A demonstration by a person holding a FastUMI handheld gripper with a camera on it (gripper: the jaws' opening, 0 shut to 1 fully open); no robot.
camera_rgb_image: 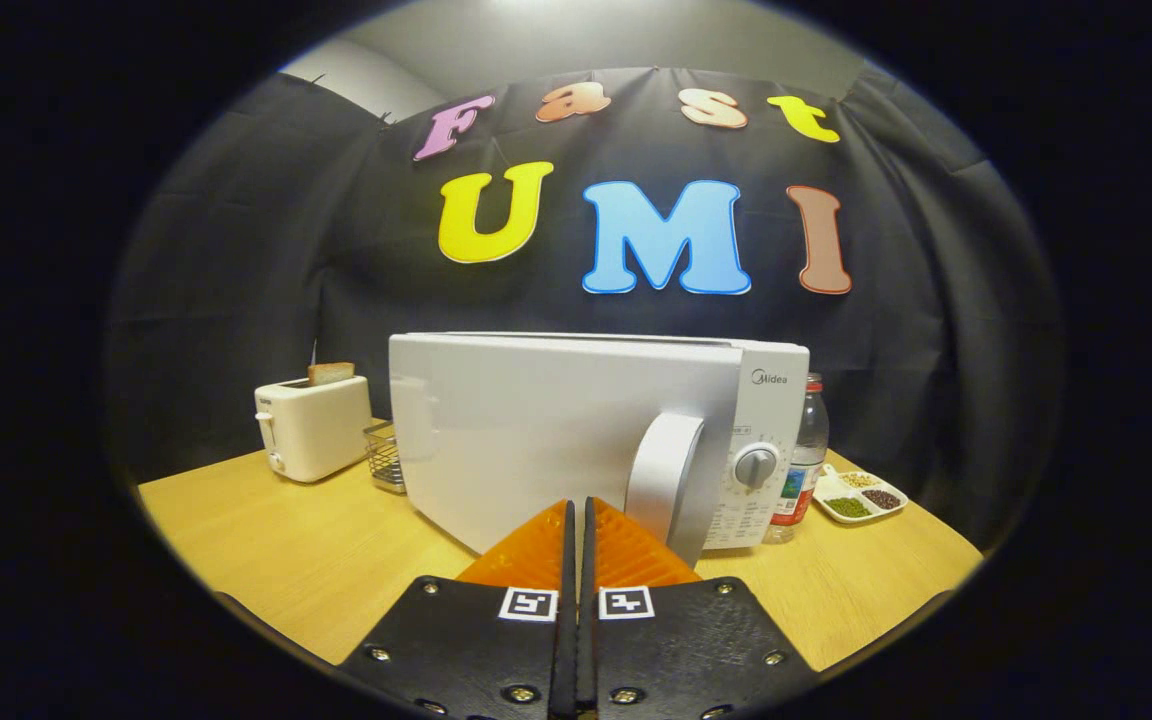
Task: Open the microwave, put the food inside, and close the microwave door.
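The gripper sits with its two fingers pressed together, only a thin seam between them and nothing held. The tips point at the lower front of the microwave, just left of the door handle — whether they touch the door or stop just short, I cannot tell.

The microwave stands on a wooden table, white, its door closed. The handle is a pale curved bar running down the door's right side. Just right of it comes the control panel, with a round grey dial in the middle.

Out to the left — a small cream toaster with a slice of bread poking up from its slot. Between toaster and microwave sits a little wire basket, tucked close against the microwave's left side.

To the right, a clear plastic bottle with a red cap stands partly hidden behind the microwave's corner. Beyond that lies a white divided dish, its compartments holding what look like green, dark and pale beans or grains.
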